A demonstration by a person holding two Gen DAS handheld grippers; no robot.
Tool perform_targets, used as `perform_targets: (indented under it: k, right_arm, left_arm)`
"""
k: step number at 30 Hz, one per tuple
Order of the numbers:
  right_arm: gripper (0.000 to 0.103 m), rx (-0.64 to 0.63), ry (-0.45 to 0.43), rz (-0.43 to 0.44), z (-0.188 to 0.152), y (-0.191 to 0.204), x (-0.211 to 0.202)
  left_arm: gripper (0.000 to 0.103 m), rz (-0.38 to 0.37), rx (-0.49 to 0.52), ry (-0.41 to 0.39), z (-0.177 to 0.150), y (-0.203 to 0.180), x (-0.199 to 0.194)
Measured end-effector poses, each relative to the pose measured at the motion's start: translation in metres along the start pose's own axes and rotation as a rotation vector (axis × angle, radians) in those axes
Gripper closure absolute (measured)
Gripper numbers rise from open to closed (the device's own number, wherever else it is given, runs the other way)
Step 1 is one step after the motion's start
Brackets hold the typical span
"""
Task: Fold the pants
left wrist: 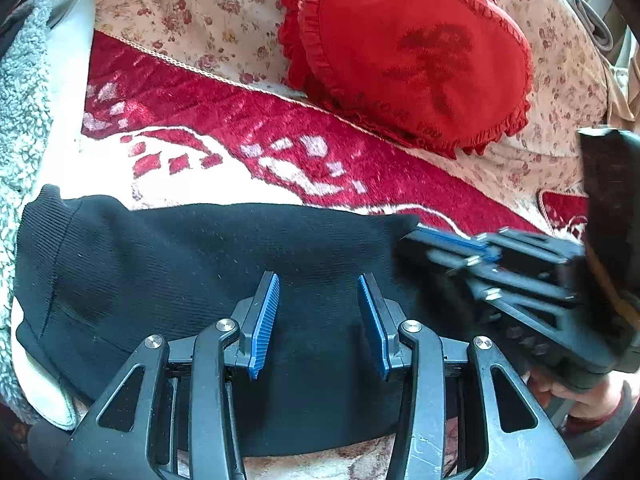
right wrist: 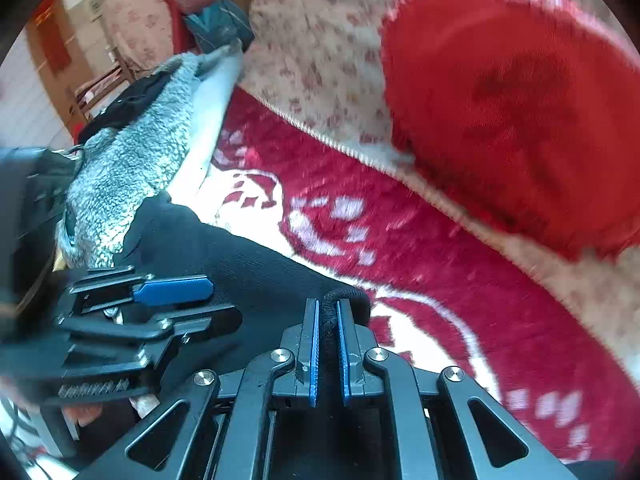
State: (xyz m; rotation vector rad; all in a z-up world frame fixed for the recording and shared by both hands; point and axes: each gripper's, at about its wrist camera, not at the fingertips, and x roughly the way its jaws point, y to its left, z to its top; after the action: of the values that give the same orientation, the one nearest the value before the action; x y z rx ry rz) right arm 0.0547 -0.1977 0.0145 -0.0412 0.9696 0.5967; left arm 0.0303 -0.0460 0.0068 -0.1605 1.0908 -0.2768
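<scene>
- The black pants (left wrist: 208, 280) lay on a red-and-white blanket (left wrist: 248, 128), already folded into a band whose long axis ran left to right across the left wrist view.
- The left gripper (left wrist: 319, 320) was spread wide, its 2 blue pads (left wrist: 264, 320) over the middle of the band and holding nothing; whether they touched the cloth could not be told.
- The right gripper (right wrist: 328, 344) was pressed together, pinching a rolled black edge at the right end of the pants (right wrist: 240, 264).
- In the left wrist view, the right gripper (left wrist: 448, 248) sat at that right end, just beside the corner.
- The far left end, with its ribbed hem, lay beside a grey fleece (left wrist: 20, 120).
- Judged from this, the next fold would carry the pinched right end leftward along the long axis; the right hand already held that end, while the left was better placed to pin the middle.
- A red cushion (left wrist: 408, 52) sat well behind.
</scene>
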Motion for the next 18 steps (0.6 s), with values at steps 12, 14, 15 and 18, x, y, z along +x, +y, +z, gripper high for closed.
perform_targets:
  k: [12,14,15,18]
  right_arm:
    - [0.074,0.232,-0.078,-0.325,-0.078,-0.069,-0.122]
    - [0.070,0.303,-0.066,-0.438,-0.102,-0.095,-0.141]
    - [0.070,0.364,-0.052,-0.479,-0.118,-0.113,-0.150]
    - [0.070,0.442,-0.012,-0.511,-0.141,-0.142,-0.156]
  left_arm:
    - [0.061,-0.001,0.043,0.018,-0.028,-0.004,-0.005]
    - [0.061,0.007,0.049,0.021,-0.031,-0.006,-0.003]
    - [0.061,0.010,0.051,0.020,-0.032,-0.007,-0.003]
    - [0.061,0.000,0.040,0.025,-0.032,-0.009,-0.003]
